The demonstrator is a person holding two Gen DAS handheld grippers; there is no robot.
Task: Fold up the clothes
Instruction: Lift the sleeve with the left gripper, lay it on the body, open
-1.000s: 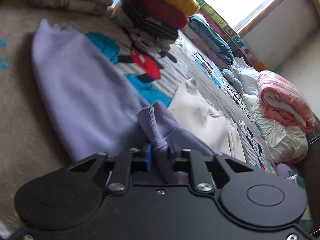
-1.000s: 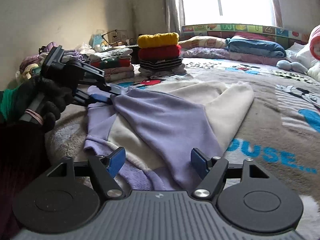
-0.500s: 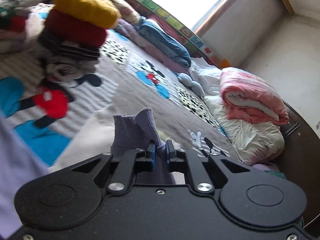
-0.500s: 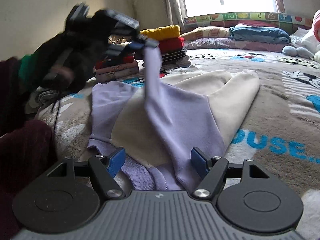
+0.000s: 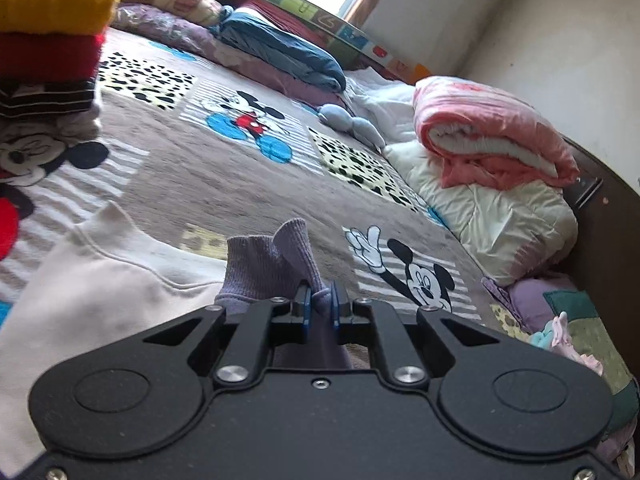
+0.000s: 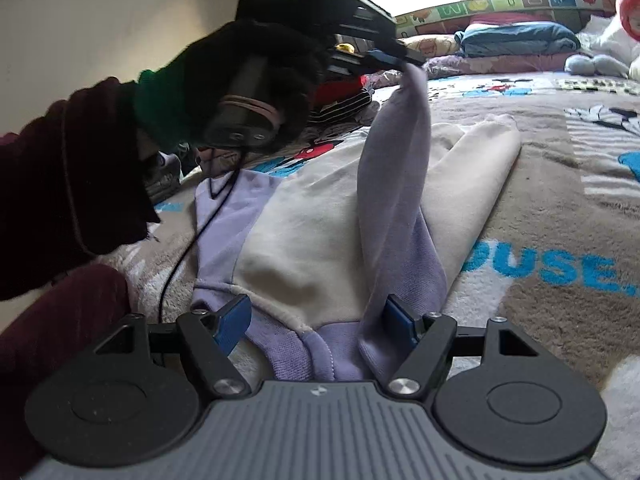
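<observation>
Fingers of the left gripper (image 5: 319, 306) pinch the ribbed lilac cuff (image 5: 276, 264), holding the sleeve (image 6: 394, 184) up off the bed (image 6: 540, 184). Beneath it the lilac-and-cream sweatshirt (image 6: 304, 248) lies flat near the bed's front edge, and the right gripper (image 6: 316, 322) hovers spread wide and empty over its collar.

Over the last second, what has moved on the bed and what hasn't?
The left tongs, shut on the purple sleeve by its cuff, have lifted it up off the sweatshirt and carried it across toward the far side. The right tongs stayed open and low over the hem, gripping nothing. The sweatshirt body and folded stack have not moved.
</observation>
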